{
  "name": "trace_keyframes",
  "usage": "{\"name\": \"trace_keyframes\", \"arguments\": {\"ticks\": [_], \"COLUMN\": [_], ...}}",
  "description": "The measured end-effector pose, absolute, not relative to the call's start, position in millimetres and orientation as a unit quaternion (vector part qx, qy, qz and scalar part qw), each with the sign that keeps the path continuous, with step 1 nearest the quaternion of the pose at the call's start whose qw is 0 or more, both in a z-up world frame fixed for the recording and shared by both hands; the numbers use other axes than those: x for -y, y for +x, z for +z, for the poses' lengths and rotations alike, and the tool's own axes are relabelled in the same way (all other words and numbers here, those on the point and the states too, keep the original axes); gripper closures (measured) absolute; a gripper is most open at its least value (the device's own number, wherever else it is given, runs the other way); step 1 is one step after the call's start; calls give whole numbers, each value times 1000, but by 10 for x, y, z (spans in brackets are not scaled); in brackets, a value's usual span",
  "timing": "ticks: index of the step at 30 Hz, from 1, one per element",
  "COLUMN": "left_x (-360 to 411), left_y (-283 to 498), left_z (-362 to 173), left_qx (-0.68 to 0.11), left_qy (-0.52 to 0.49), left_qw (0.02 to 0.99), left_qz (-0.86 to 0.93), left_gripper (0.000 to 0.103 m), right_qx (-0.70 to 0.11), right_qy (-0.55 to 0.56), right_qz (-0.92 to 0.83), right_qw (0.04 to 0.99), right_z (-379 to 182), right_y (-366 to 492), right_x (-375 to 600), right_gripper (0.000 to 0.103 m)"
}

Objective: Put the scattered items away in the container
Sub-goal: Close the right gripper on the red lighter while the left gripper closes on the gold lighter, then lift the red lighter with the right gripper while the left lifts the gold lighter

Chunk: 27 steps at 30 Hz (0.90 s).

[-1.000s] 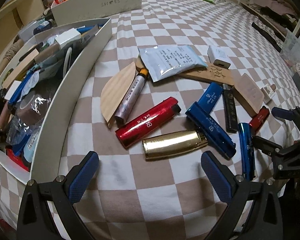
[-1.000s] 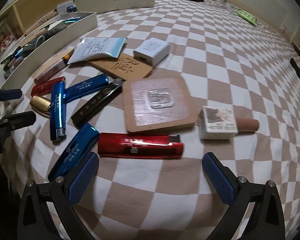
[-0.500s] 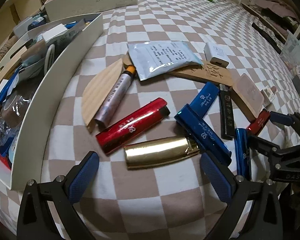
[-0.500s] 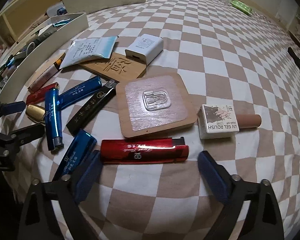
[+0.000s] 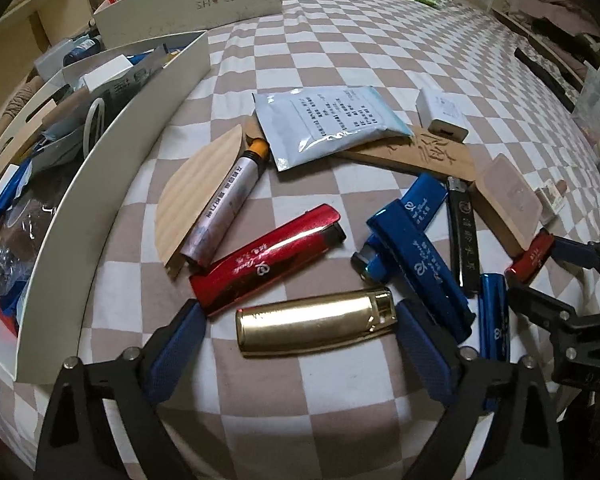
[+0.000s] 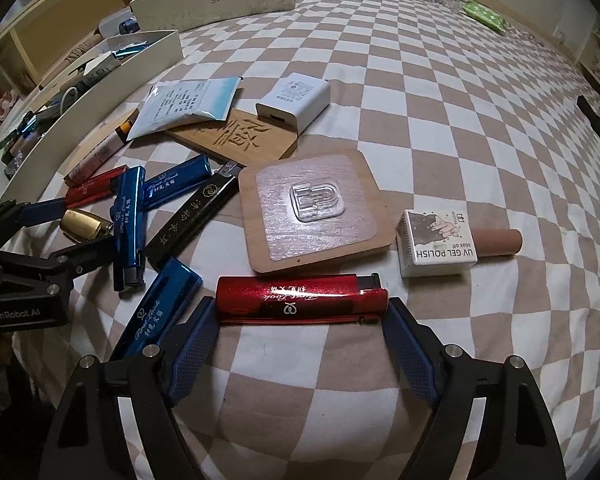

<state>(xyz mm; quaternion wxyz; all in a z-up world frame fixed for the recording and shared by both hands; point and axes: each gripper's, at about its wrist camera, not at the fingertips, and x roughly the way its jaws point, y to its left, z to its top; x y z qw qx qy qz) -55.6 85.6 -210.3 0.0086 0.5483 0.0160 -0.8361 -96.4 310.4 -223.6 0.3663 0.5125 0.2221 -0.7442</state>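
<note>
Most of the clutter is still out on the checkered bedspread (image 5: 380,60): several lighters, a foil sachet (image 5: 328,120), a white charger (image 6: 294,100), two wooden boards, a marker and a gel polish bottle (image 6: 452,244). Some things already lie in the white container (image 5: 112,160) at the bedspread's left edge, so by my reading the job is well short of half done. The left gripper (image 5: 300,336) has its jaws spread either side of the gold lighter (image 5: 316,328), not yet pinching. The right gripper (image 6: 300,320) likewise stands wide around a red lighter (image 6: 300,300) near the front edge, with nothing clamped.
</note>
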Motion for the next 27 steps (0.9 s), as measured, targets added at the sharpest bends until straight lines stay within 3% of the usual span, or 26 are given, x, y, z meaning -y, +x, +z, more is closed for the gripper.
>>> {"name": "trace_keyframes", "arguments": {"ticks": [5,27], "left_x": [-841,-677], "left_y": [-517,-453], "left_z": [-2084,-2030], "left_qx": [-16,-30], "left_qy": [545,541], "left_qw": [-2,-27], "left_qz": [-838,-840], "left_gripper": [26,27], "right_qx": [-211,-162], "right_qy": [519,520], "right_qz": [-744,-750], "right_qw": [365,374], "right_z": [-2220,-2087], "right_y": [-998,-912], "right_x": [-3112,-3174], "right_gripper": [20,20]}}
